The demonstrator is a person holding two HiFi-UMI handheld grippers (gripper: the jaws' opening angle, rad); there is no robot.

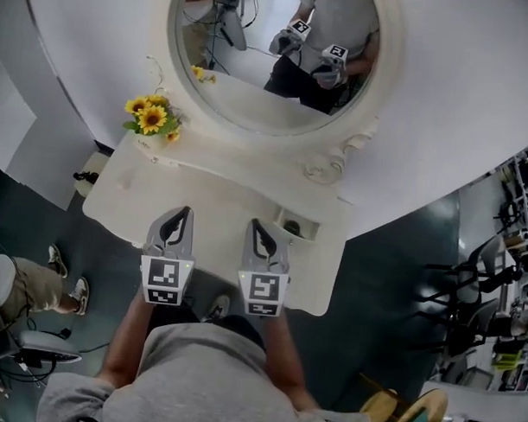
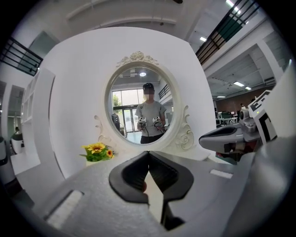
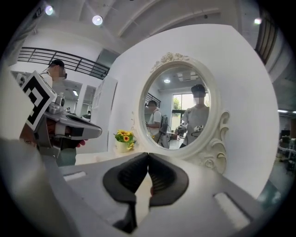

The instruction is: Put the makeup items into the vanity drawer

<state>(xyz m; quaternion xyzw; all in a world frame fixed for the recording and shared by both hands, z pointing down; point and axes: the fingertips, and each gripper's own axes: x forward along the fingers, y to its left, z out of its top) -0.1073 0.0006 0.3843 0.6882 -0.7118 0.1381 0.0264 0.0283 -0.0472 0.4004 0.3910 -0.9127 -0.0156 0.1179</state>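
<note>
A white vanity table (image 1: 214, 194) with an oval mirror (image 1: 269, 55) stands in front of me. My left gripper (image 1: 185, 213) and right gripper (image 1: 254, 224) hover side by side over its near edge, both pointing at the mirror. The left gripper's (image 2: 148, 153) jaws meet at the tips with nothing between them. The right gripper's (image 3: 148, 155) jaws are likewise closed and hold nothing. A small white open compartment (image 1: 304, 221) on the tabletop, just right of the right gripper, holds a dark round item (image 1: 292, 227). No other makeup item shows, and I cannot make out a drawer front.
A pot of sunflowers (image 1: 152, 117) stands at the table's left end. A carved scroll (image 1: 328, 166) trims the mirror's lower right. A person's legs (image 1: 36, 286) are at the left, chairs (image 1: 478, 265) at the right, and a yellow stool (image 1: 406, 411) at the bottom right.
</note>
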